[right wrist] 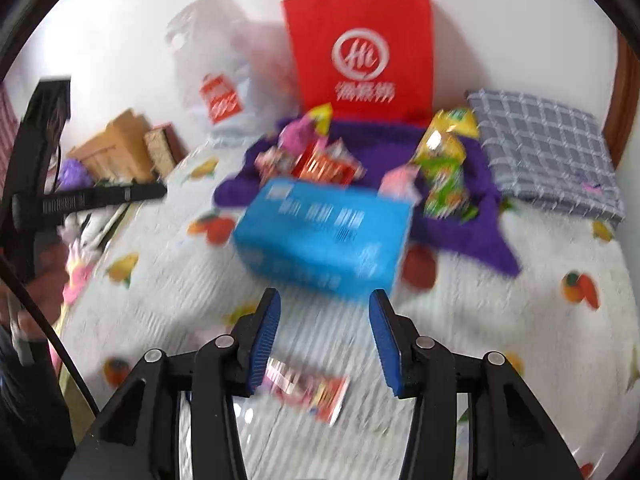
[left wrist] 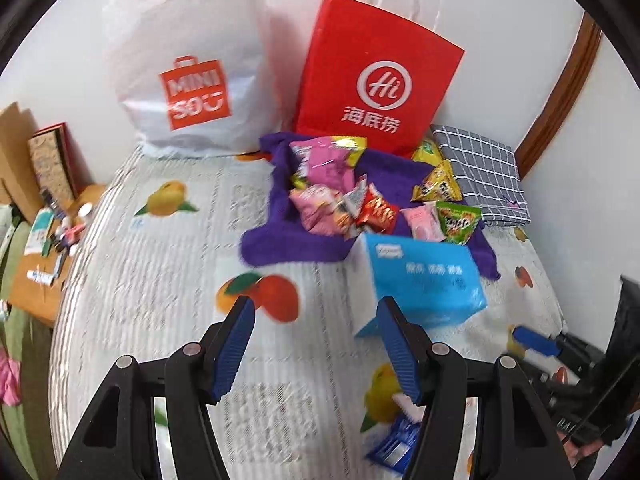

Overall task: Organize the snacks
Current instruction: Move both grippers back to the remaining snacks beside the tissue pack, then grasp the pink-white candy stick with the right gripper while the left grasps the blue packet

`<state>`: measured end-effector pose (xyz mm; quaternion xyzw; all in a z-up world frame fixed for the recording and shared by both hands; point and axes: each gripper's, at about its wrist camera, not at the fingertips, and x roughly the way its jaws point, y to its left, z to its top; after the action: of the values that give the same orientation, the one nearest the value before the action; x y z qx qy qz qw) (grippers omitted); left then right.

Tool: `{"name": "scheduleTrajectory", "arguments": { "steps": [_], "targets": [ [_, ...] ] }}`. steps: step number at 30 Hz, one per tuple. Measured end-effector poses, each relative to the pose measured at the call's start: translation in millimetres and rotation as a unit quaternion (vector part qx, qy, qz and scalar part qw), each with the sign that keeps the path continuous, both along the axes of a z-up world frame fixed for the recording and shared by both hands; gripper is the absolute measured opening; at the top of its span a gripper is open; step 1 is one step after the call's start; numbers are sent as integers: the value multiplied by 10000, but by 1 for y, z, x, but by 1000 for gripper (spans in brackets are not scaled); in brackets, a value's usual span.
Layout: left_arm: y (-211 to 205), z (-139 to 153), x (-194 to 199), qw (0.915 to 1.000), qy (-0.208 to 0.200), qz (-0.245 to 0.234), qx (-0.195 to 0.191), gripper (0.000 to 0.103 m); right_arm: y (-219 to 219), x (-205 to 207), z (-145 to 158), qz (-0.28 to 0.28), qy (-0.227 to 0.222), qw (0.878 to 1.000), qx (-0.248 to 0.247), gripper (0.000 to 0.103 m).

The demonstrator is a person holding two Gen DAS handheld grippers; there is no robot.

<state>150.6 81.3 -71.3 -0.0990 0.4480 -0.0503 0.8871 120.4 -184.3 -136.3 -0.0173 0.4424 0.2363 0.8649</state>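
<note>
- One bed cover (left wrist: pixel 168 264), white with printed fruit, carries everything.
- One purple towel (left wrist: pixel 280 240) lies spread near the wall, and the loose snack packets are heaped on it.
- Snack packets on the towel, counted in the left wrist view: two pink packets (left wrist: pixel 324 168), one red packet (left wrist: pixel 378 212), one silver packet between them, two yellow packets (left wrist: pixel 438 186), one green packet (left wrist: pixel 458 220) and one pale pink pack (left wrist: pixel 424 222). The heap overlaps, so there may be more underneath.
- One blue box (left wrist: pixel 424 284) stands on the near edge of the towel, just in front of the heap.
- One red-and-white snack packet (right wrist: pixel 308 392) lies on the cover under the right gripper; motion blur hides its print.
- One blue-and-white packet (left wrist: pixel 394 440) lies on the cover beside the left gripper's finger.
- Two bags stand against the wall: one white Miniso plastic bag (left wrist: pixel 188 80) and one red paper bag (left wrist: pixel 376 76) with white handles.
- One folded grey checked cloth (left wrist: pixel 484 172) lies to the right of the towel.
- Left gripper (left wrist: pixel 316 344): jaws partly apart, nothing between them, above bare cover.
- Right gripper (right wrist: pixel 324 336): jaws partly apart, gripping nothing, just short of the blue box.
</note>
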Motion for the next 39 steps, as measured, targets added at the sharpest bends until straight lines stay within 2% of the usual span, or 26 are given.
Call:
{"name": "scheduleTrajectory", "arguments": {
  "steps": [5,11,17,22,25,27,28,33,39],
  "targets": [
    [23,-10,-29,9998,-9,158,-73,61,12,-24,-30,341,109,9992,-163,52],
    [40,-22,-53,9996,-11,240,-133,61,26,-33,-50,479,73,9979,-426,55],
    [47,-32,-65,9994,55,291,-161,61,47,-19,-61,565,-148,9933,-993,55],
    [47,-36,-67,9994,80,273,-179,61,53,2,-63,608,-202,9930,-996,55],
    [42,-38,-65,9995,115,228,-207,61,54,13,-70,634,-17,9936,-935,52],
    [37,-38,-65,9996,113,162,-203,61,48,14,-69,554,-61,9953,-789,28],
    [33,-39,-65,9997,110,104,-183,61,45,13,-68,537,-48,9956,-761,26],
    [10,-47,-62,9995,147,-193,-183,61,15,-5,-66,145,-182,9973,-692,24],
    [-28,-70,-61,9960,351,-734,-363,61,-50,-13,-64,-1010,-209,9924,-668,24]
  ]
}}
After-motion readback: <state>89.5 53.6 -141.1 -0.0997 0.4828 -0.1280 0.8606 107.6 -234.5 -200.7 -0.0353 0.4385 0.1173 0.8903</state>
